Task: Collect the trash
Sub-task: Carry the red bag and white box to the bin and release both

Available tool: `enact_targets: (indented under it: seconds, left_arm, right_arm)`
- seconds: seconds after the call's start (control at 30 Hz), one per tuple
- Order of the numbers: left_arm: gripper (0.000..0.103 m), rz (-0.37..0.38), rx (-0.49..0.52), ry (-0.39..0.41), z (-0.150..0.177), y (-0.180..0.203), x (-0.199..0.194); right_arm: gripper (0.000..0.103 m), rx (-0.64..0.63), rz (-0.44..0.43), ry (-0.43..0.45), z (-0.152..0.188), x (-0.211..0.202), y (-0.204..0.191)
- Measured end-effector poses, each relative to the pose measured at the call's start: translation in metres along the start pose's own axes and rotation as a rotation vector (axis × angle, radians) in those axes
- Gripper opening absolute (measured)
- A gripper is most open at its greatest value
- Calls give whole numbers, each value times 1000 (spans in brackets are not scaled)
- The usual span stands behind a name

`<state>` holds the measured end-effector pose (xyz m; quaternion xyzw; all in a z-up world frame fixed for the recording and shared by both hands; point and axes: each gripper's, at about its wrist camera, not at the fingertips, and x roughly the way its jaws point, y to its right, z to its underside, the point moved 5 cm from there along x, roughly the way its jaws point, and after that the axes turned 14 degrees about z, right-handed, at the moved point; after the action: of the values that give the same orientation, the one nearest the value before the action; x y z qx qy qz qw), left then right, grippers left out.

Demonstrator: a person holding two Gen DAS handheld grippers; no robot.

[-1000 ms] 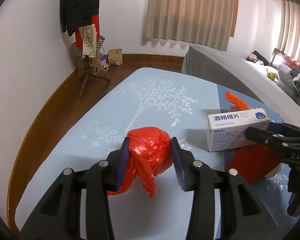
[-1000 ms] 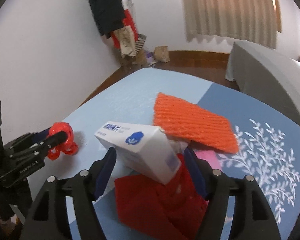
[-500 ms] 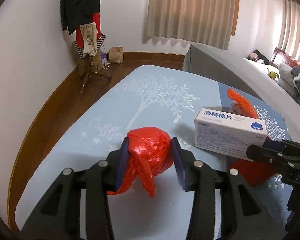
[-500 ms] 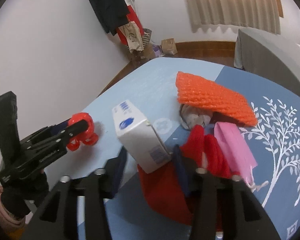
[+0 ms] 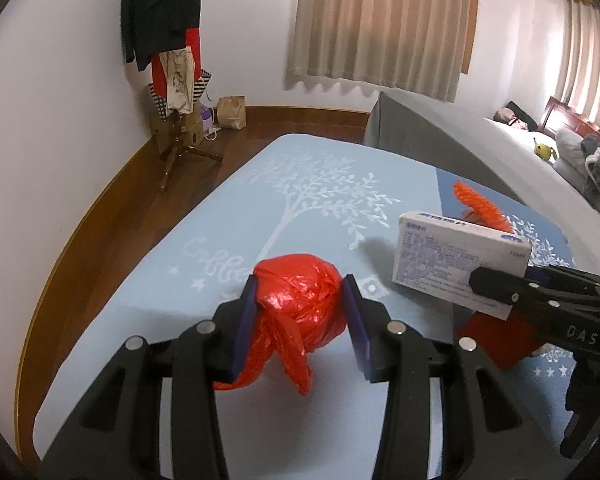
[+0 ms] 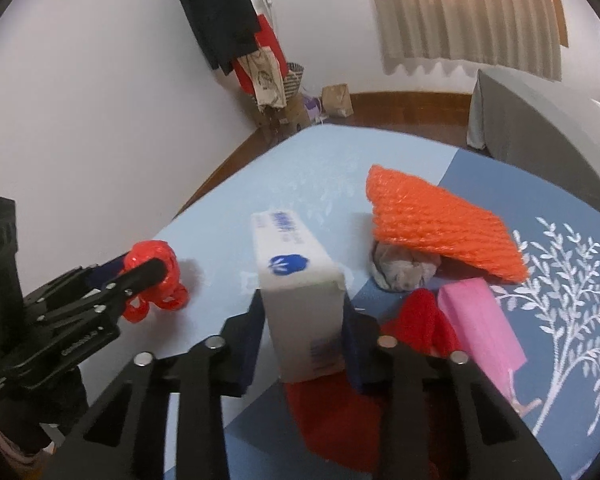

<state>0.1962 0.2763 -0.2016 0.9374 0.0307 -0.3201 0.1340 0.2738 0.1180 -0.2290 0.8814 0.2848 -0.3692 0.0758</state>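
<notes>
Red crinkled plastic fills the left tongs: a knotted red bag pinched between the two blue pads, its tail hanging loose below them, held over the pale blue counter. Over on the right, the right tongs are clamped on the near end of a white box, most of its length sticking out forward, and it looks held just clear of the cloth. Beside it the remaining trash sits close together: an orange foam net propped over a grey crumpled wad, a pink packet, and a red cloth directly under the box. The risk, by the look of it: that box is gripped by one end only, so a quick swing could lever it out of the pads, and the bag's slick plastic could squeeze free. Nowhere to put the trash is in view. As for lettering, the box carries blue characters too blurred to read plus a blue cloud-like logo, "DAS" shows on the right tongs' body, and white script on the cloth begins "Co".
</notes>
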Motion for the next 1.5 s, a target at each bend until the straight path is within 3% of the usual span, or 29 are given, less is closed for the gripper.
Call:
enact_targets:
  seconds: [0.37, 0.63, 1.07, 1.5]
  left_arm:
    - [40, 81, 34, 36, -6, 44, -25]
    - [39, 163, 93, 40, -1, 100, -41]
    - [39, 351, 200, -11, 29, 224, -41]
    - [39, 543, 325, -85, 79, 350, -33]
  right_arm:
    - [28, 128, 30, 117, -5, -74, 30]
    - [28, 207, 124, 184, 9, -133, 64]
    - [28, 342, 317, 204, 73, -217, 145]
    - [28, 483, 525, 173, 165, -289, 233]
